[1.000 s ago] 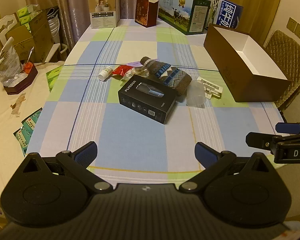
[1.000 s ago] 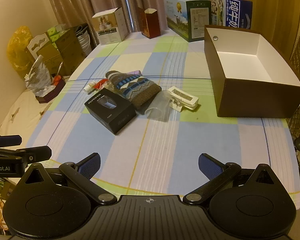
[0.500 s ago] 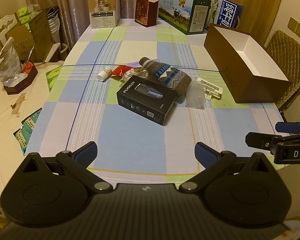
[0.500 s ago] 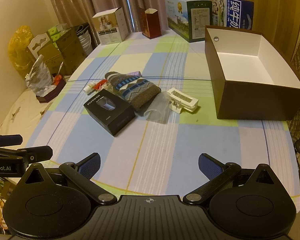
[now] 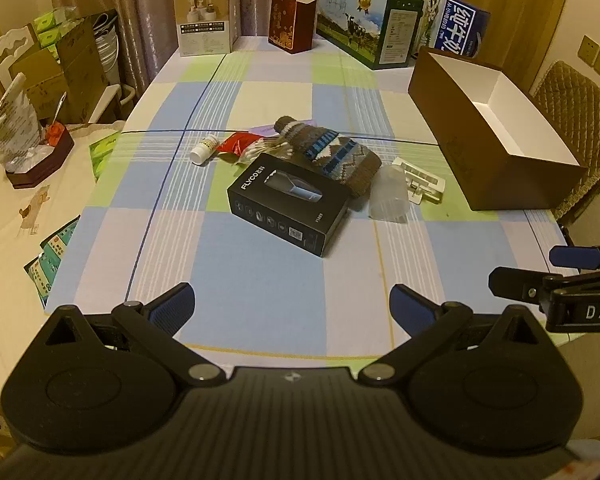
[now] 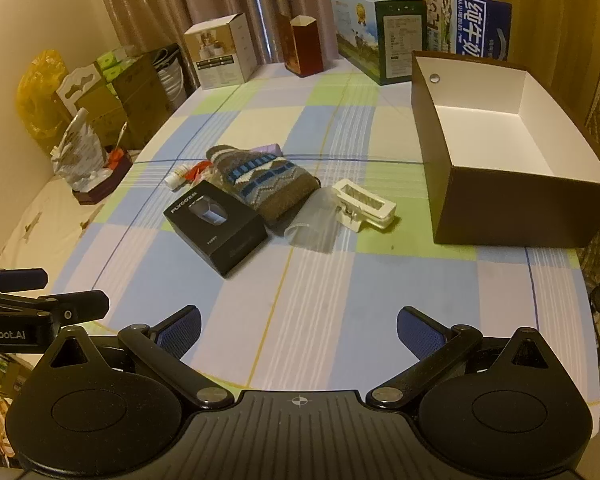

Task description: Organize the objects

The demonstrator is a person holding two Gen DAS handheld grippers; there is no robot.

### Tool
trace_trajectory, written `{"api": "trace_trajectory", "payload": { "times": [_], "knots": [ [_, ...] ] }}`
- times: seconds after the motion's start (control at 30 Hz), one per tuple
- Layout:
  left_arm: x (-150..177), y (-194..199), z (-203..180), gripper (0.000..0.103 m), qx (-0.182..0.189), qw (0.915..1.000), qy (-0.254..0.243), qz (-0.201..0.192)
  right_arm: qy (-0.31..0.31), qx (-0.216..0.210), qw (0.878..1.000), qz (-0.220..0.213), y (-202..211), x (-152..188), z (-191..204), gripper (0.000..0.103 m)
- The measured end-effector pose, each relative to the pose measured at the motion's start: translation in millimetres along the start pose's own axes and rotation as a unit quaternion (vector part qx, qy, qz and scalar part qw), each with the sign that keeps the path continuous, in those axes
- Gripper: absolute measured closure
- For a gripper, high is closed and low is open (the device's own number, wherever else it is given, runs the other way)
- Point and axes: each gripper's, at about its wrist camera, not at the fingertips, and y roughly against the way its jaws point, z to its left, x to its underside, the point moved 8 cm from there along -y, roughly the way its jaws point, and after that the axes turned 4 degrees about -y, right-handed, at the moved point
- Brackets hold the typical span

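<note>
A cluster lies mid-table: a black razor box (image 5: 288, 204) (image 6: 216, 224), a knitted brown and blue sock (image 5: 332, 156) (image 6: 268, 182), a clear plastic cup on its side (image 5: 388, 196) (image 6: 312, 226), a white clip-like holder (image 5: 420, 180) (image 6: 364, 204), a small white bottle (image 5: 202, 150) (image 6: 176, 179), a red packet (image 5: 236, 145) and cotton swabs (image 5: 264, 147). An open brown box with a white inside (image 5: 496, 136) (image 6: 512, 152) stands at the right. My left gripper (image 5: 292, 308) and right gripper (image 6: 299, 326) are open and empty above the table's near edge.
Cartons stand along the far edge: a white one (image 5: 204, 18), a dark red one (image 5: 292, 20), a green milk carton (image 5: 368, 20) and a blue one (image 5: 456, 28). A quilted chair (image 5: 576, 120) is at the right. Clutter lies left of the table.
Both grippers have crept slightly forward toward the cluster; the objects have not moved and both grippers stay open.
</note>
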Motion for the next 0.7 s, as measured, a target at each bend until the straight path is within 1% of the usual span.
{"api": "trace_trajectory", "payload": {
  "times": [0.4,0.5,0.7],
  "knots": [
    [-12,-16,-4,0.001,0.001,0.9998,0.014,0.013,0.011,-0.006,1.0,0.006,-16,-16,-6,0.002],
    [-16,-22,-4,0.001,-0.004,0.9998,0.015,0.016,0.012,-0.008,1.0,0.009,-23,-22,-9,0.002],
    [-24,-42,0,0.001,-0.012,0.9991,0.03,0.028,0.014,-0.023,1.0,0.013,-42,-35,-14,0.002]
  ]
}}
